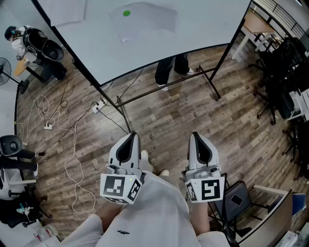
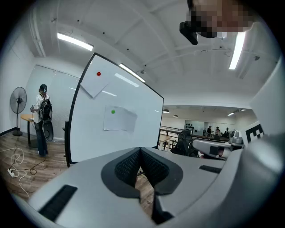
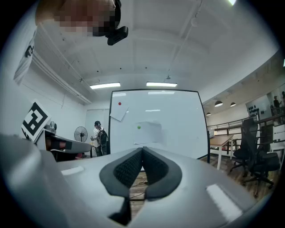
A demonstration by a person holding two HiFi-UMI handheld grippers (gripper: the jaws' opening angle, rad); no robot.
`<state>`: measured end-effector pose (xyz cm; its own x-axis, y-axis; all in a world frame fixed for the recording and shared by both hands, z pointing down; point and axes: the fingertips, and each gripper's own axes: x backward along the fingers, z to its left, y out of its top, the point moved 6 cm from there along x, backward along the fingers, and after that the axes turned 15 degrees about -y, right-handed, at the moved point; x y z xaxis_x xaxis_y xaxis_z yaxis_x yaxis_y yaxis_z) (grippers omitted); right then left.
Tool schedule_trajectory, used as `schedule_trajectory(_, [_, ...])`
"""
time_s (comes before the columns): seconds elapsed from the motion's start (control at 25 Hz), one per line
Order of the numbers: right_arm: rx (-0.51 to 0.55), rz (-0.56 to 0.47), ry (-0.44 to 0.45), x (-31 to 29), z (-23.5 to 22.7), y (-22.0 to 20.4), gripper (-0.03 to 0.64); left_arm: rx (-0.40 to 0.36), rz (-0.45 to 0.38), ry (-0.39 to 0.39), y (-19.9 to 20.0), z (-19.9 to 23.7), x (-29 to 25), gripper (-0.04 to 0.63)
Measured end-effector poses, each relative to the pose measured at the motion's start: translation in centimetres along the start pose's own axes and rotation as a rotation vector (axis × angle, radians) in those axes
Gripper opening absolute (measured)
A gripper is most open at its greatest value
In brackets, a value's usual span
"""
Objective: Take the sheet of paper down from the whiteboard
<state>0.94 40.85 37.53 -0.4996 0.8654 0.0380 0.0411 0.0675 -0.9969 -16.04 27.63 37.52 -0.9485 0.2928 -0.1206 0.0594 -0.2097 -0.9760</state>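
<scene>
A white sheet of paper (image 1: 143, 21) hangs on the whiteboard (image 1: 203, 29), pinned by a green magnet (image 1: 126, 13). The same sheet (image 2: 118, 119) shows in the left gripper view and the sheet (image 3: 148, 133) in the right gripper view, well ahead of both. A second sheet (image 2: 95, 84) under a red magnet (image 2: 98, 74) hangs higher up at the board's left. My left gripper (image 1: 130, 141) and right gripper (image 1: 198, 142) are held side by side near my body, several steps from the board. Both are shut with nothing between the jaws.
The whiteboard stands on a black wheeled frame (image 1: 169, 89) on the wood floor. A person's legs (image 1: 171, 70) show behind it. White cables (image 1: 58, 130) and a power strip lie at the left. Another person (image 1: 29, 41) stands by a fan (image 1: 6, 70). Office chairs (image 1: 285, 82) and a desk (image 1: 256, 24) are at the right.
</scene>
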Motion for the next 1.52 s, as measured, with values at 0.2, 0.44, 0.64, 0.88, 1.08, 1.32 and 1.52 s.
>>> schedule_trajectory(0.2, [-0.013, 0.032, -0.006, 1.6, 1.0, -0.6, 0.011, 0.005, 0.020, -0.017, -0.2, -0.5, 1.8, 0.007])
schedule_trajectory(0.44, [-0.012, 0.051, -0.019, 1.2, 3.6, -1.0, 0.011, 0.043, 0.025, -0.020, -0.2, 2.1, 3.1, 0.006])
schedule_trajectory(0.64, [0.015, 0.052, -0.022, -0.8, 5.7, -1.0, 0.011, 0.057, 0.013, -0.036, 0.4, 5.0, 2.8, 0.007])
schedule_trajectory(0.88, [0.027, 0.038, -0.019, -3.9, 8.4, -1.0, 0.011, 0.093, 0.003, -0.068, 0.8, 9.3, 2.1, 0.006])
schedule_trajectory(1.08, [0.022, 0.041, -0.011, -6.8, 10.5, -1.7, 0.011, 0.109, 0.000, -0.087, 1.4, 13.2, 1.3, 0.006])
schedule_trajectory(1.32, [0.042, 0.020, -0.025, -10.3, 12.9, -2.0, 0.011, 0.109, -0.017, -0.099, 2.6, 17.5, 0.6, 0.006])
schedule_trajectory(1.52, [0.028, 0.024, -0.025, -13.0, 13.7, -2.4, 0.011, 0.109, -0.018, -0.105, 3.2, 19.6, -1.1, 0.007])
